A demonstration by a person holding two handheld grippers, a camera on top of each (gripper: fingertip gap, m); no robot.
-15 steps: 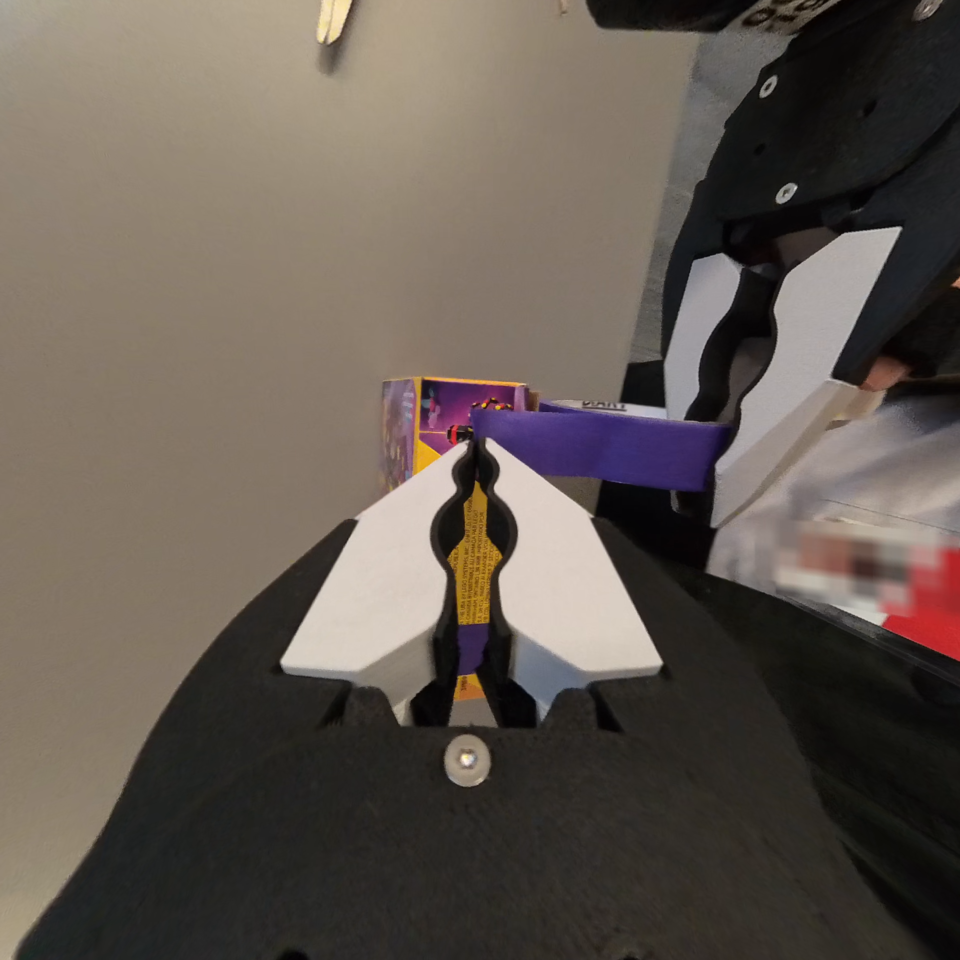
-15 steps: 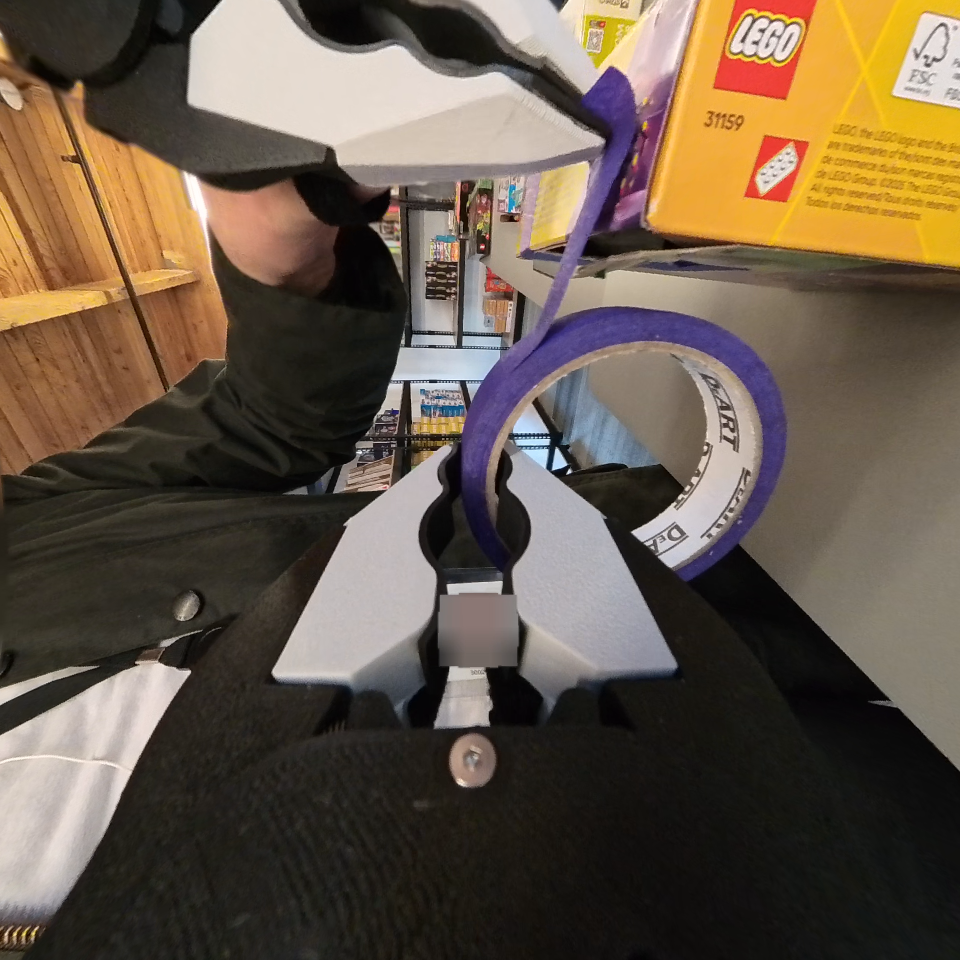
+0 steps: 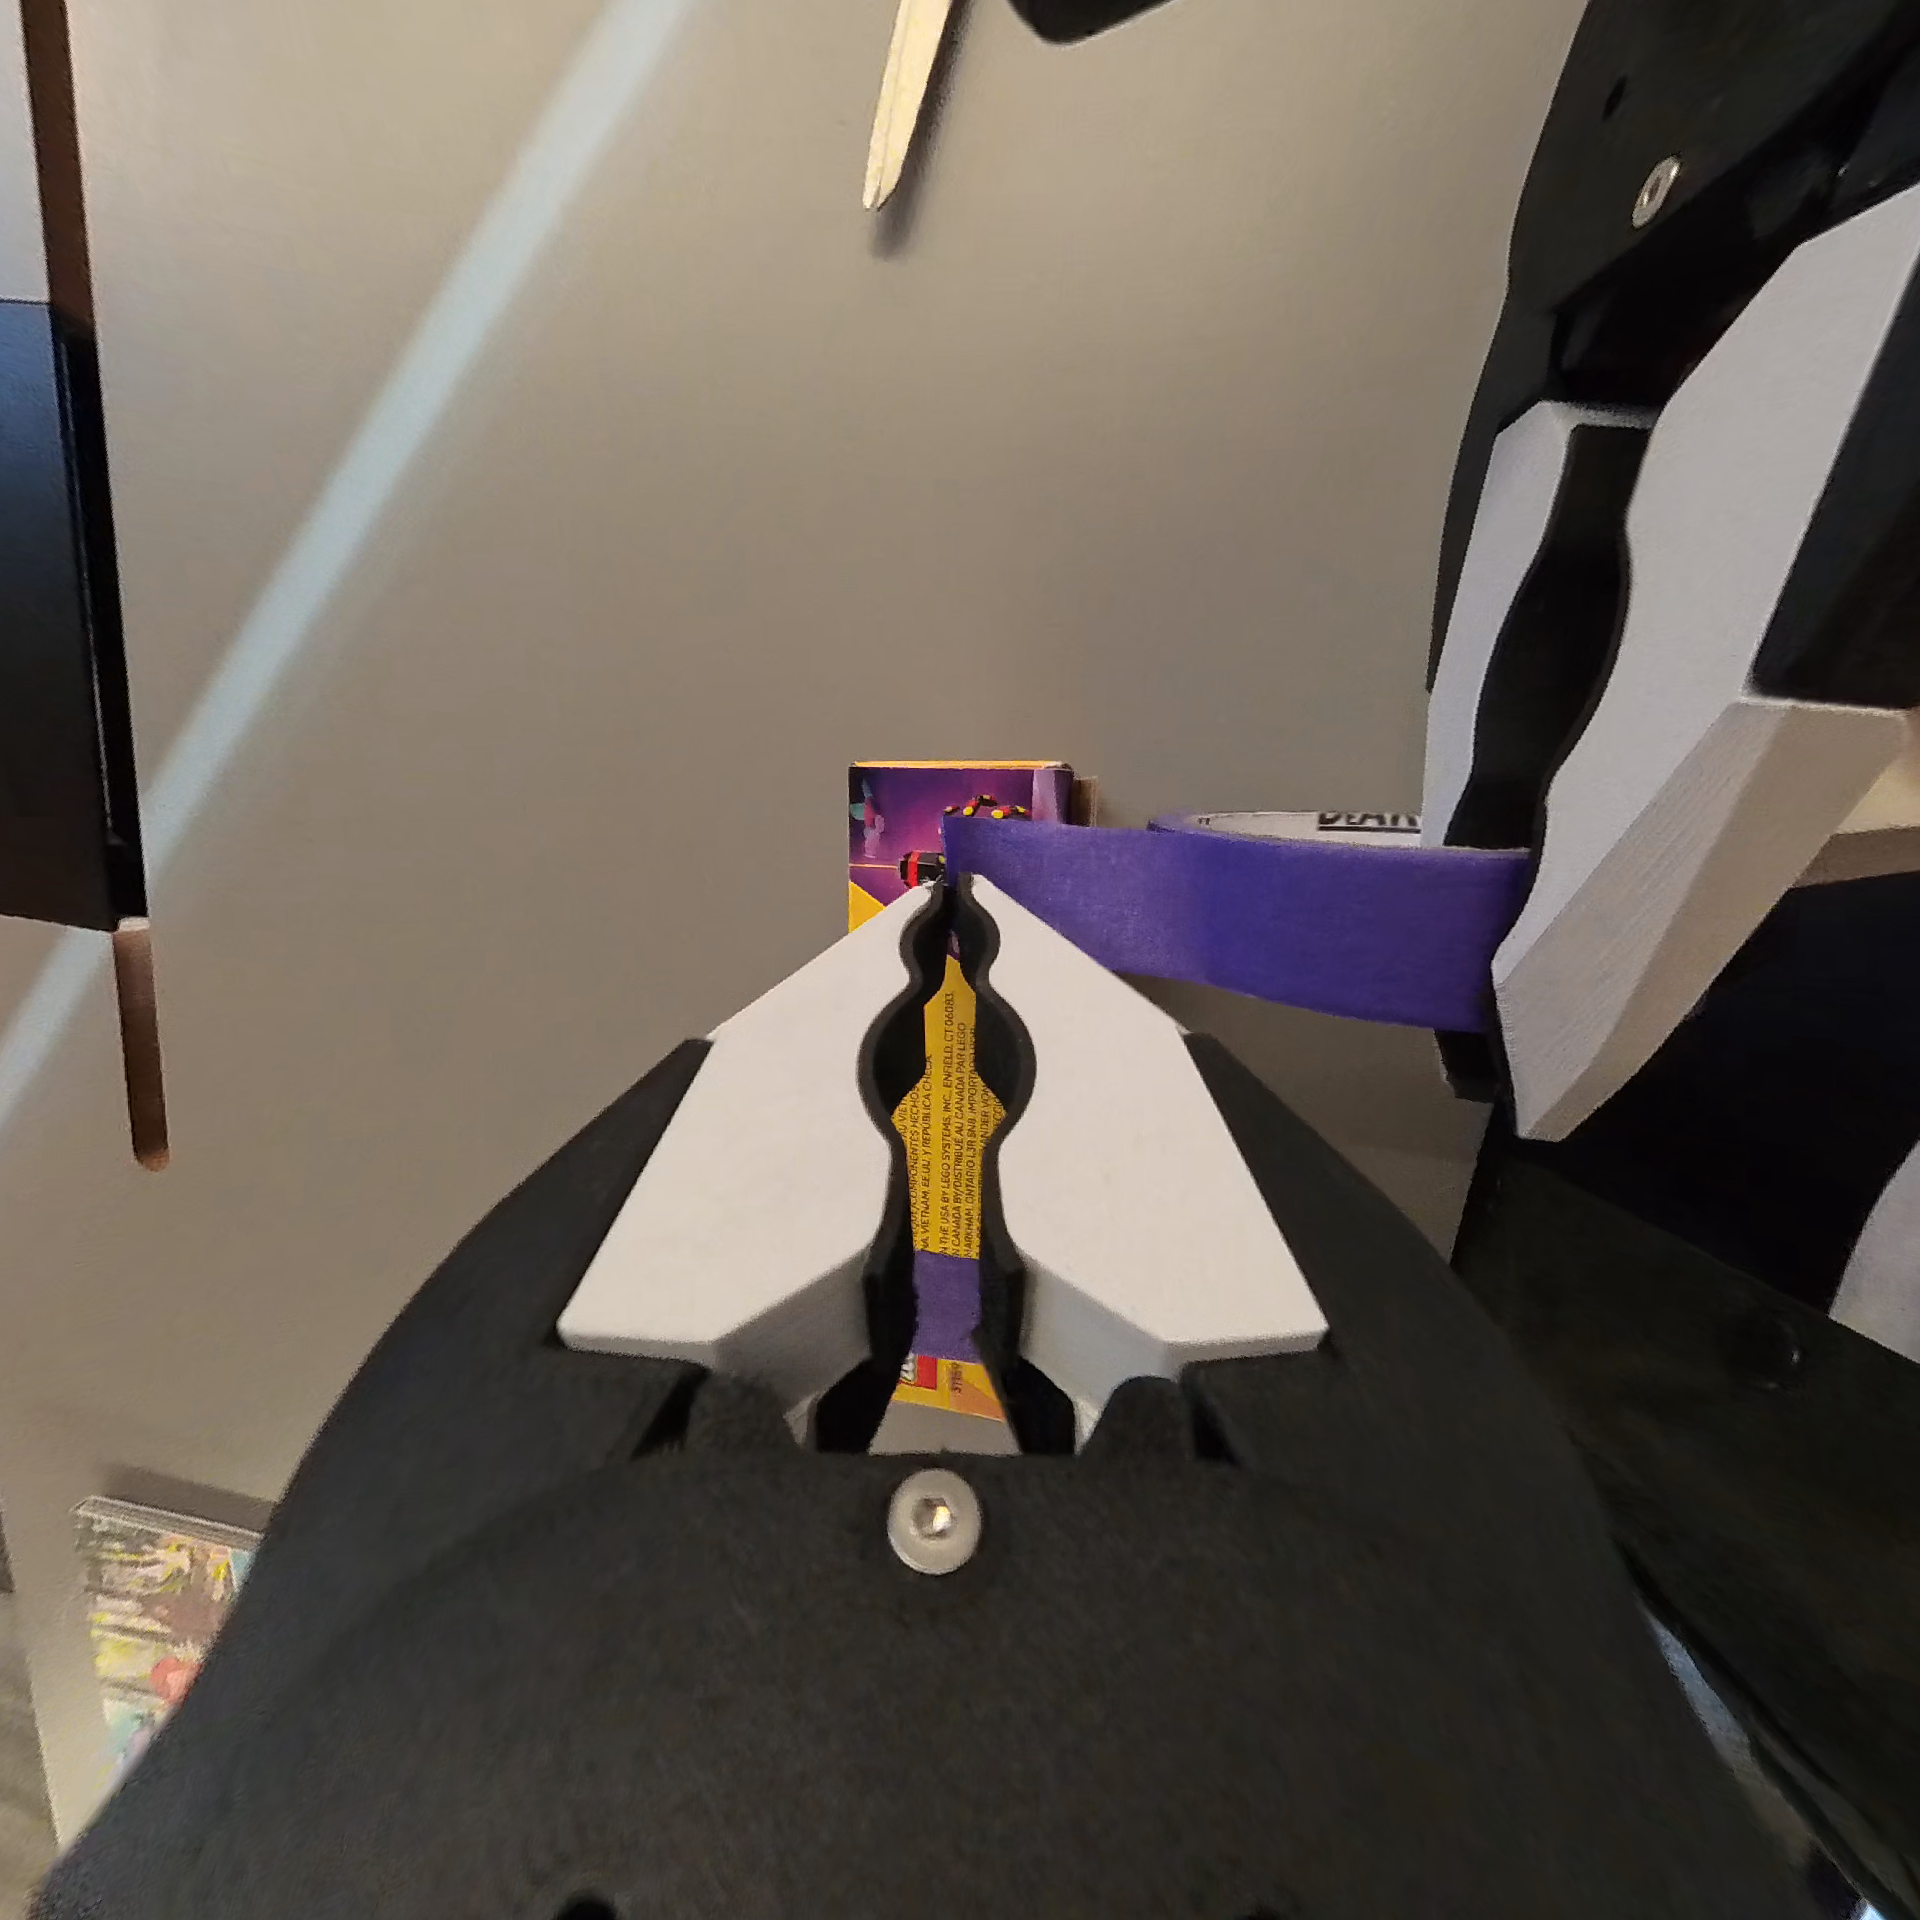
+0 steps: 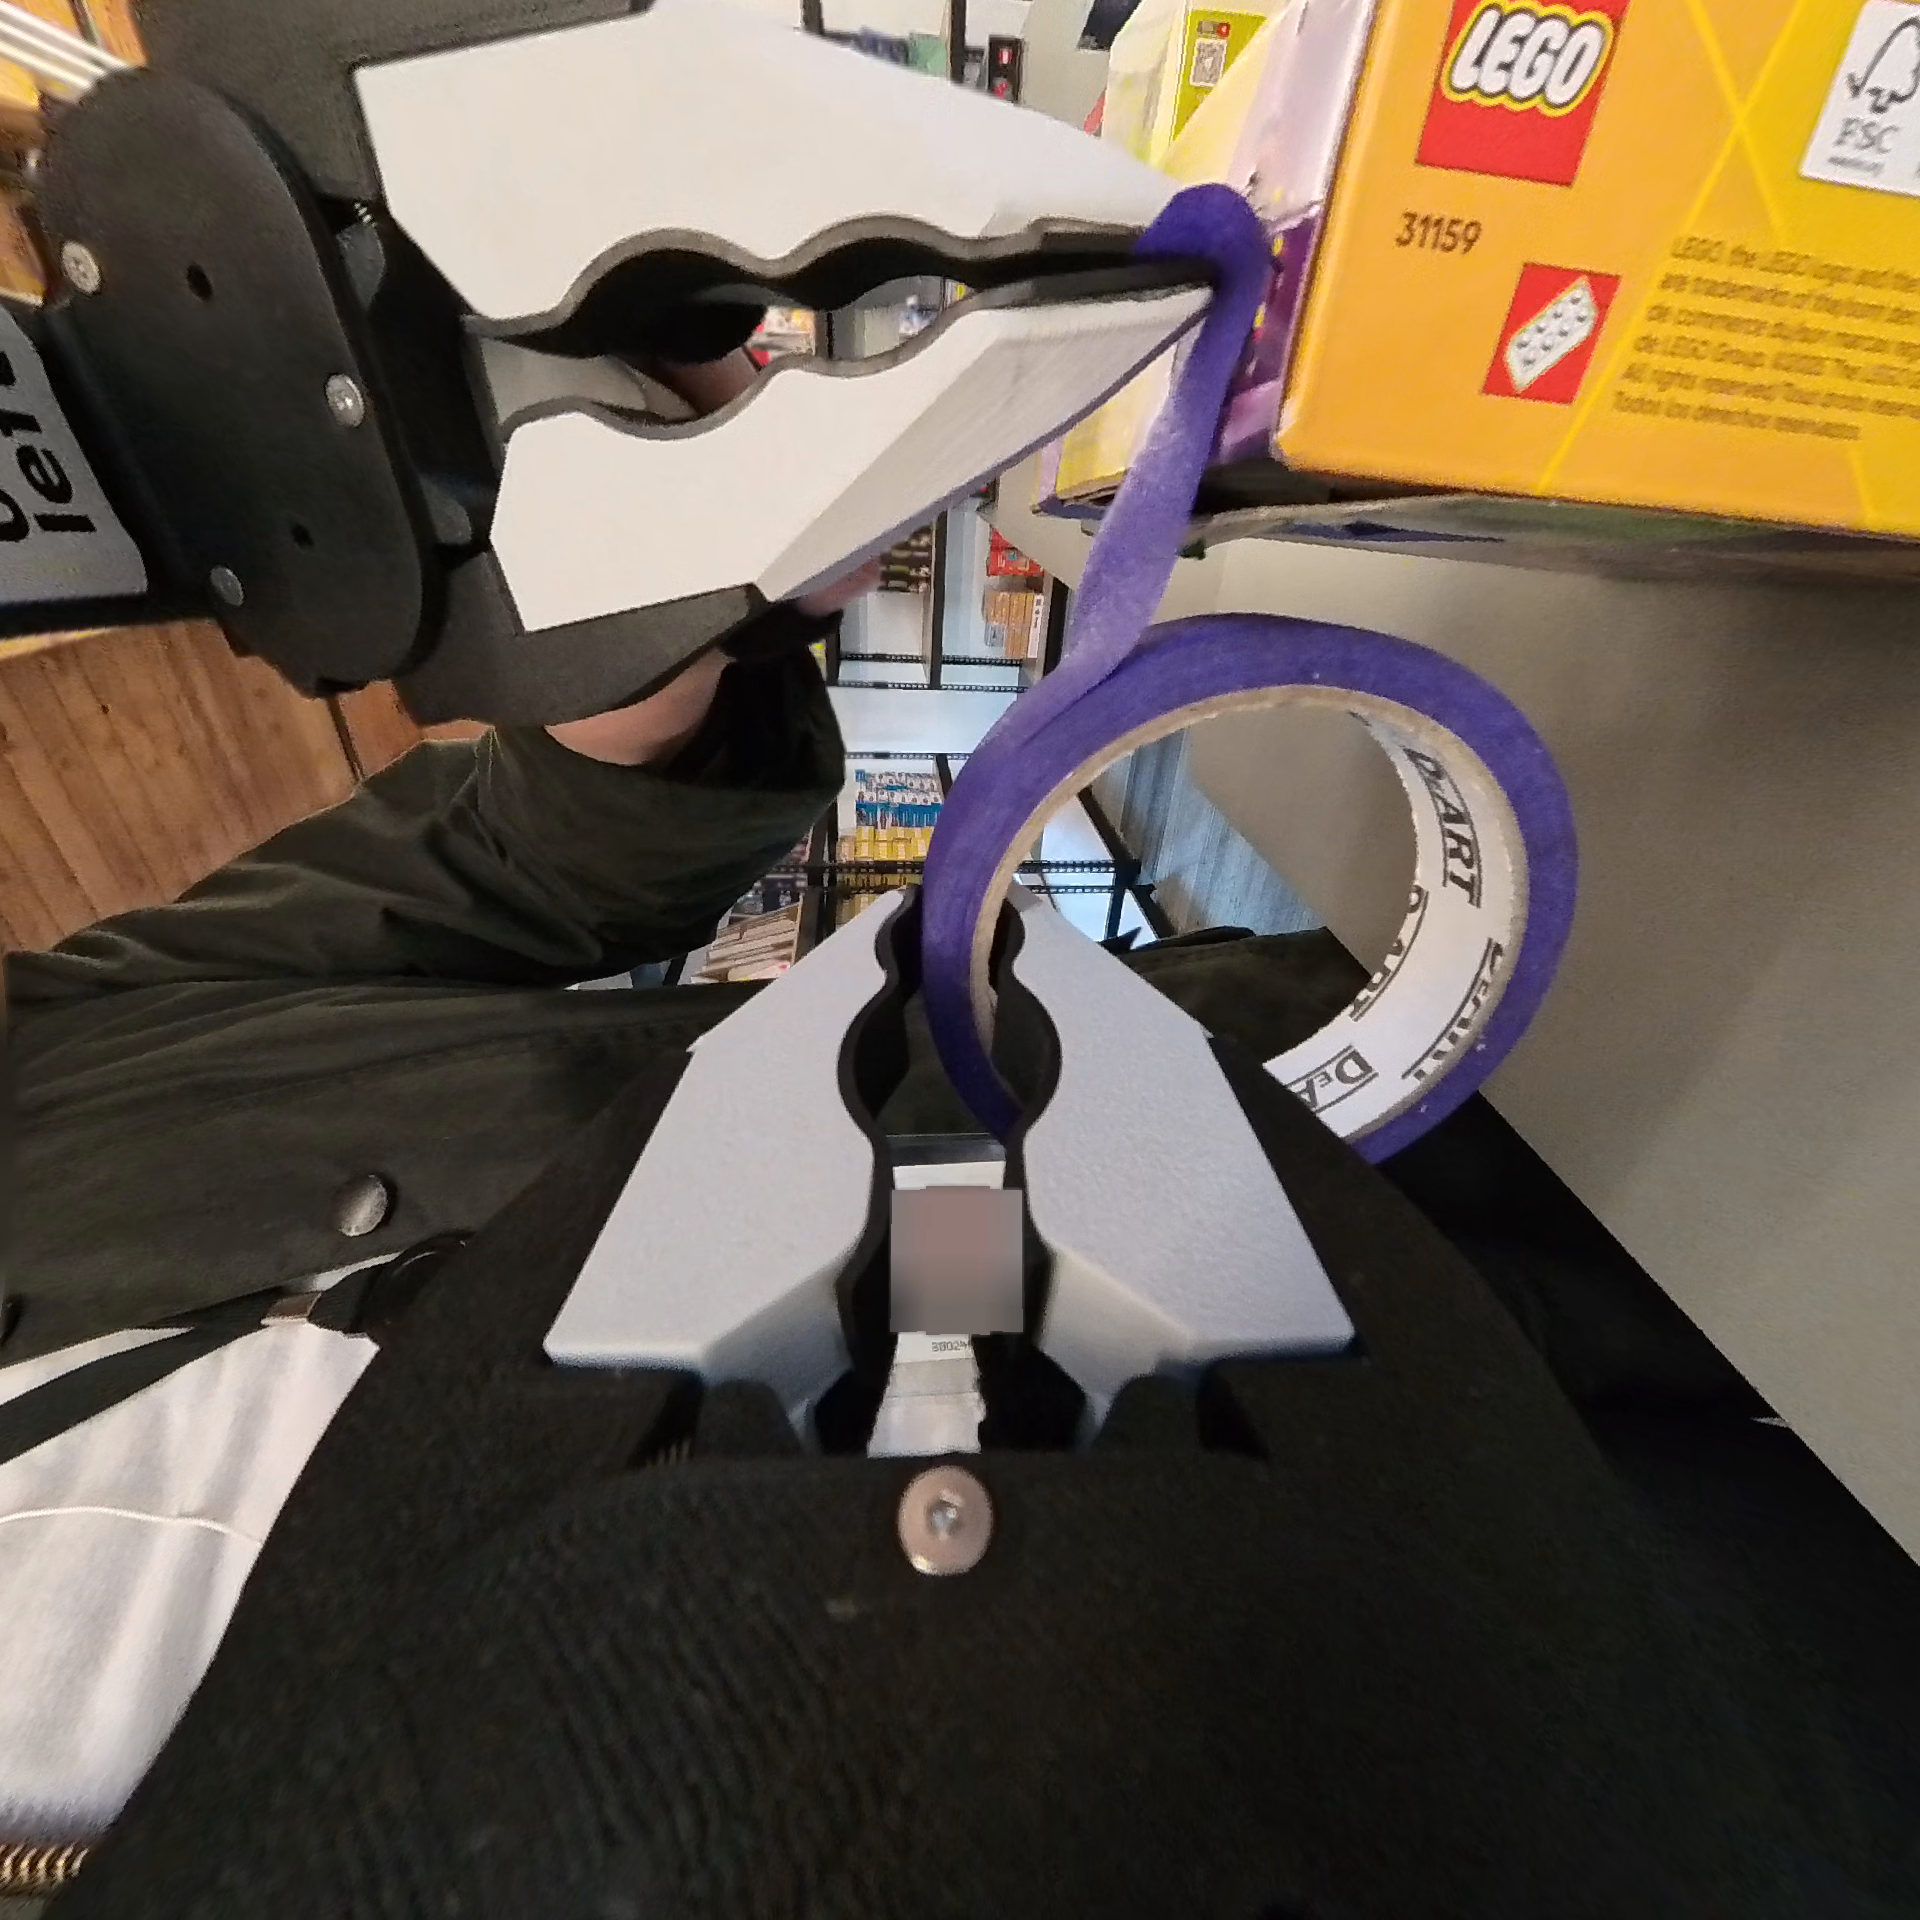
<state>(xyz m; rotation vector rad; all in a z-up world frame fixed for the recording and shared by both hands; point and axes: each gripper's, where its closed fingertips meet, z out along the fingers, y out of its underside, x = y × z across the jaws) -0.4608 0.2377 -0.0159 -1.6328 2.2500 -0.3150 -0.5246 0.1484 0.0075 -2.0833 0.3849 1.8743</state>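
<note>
While right tongs (image 4: 961,935) clamp purple tape roll (image 4: 1455,935) — strip (image 3: 1226,914) taut.

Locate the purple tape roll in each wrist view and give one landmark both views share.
Left wrist view: purple tape roll sits right of centre, mostly hidden, its pulled strip running to the left gripper.
Right wrist view: roll right of centre, its wall clamped in the right gripper.
Shared landmark: the yellow and purple box.
</note>
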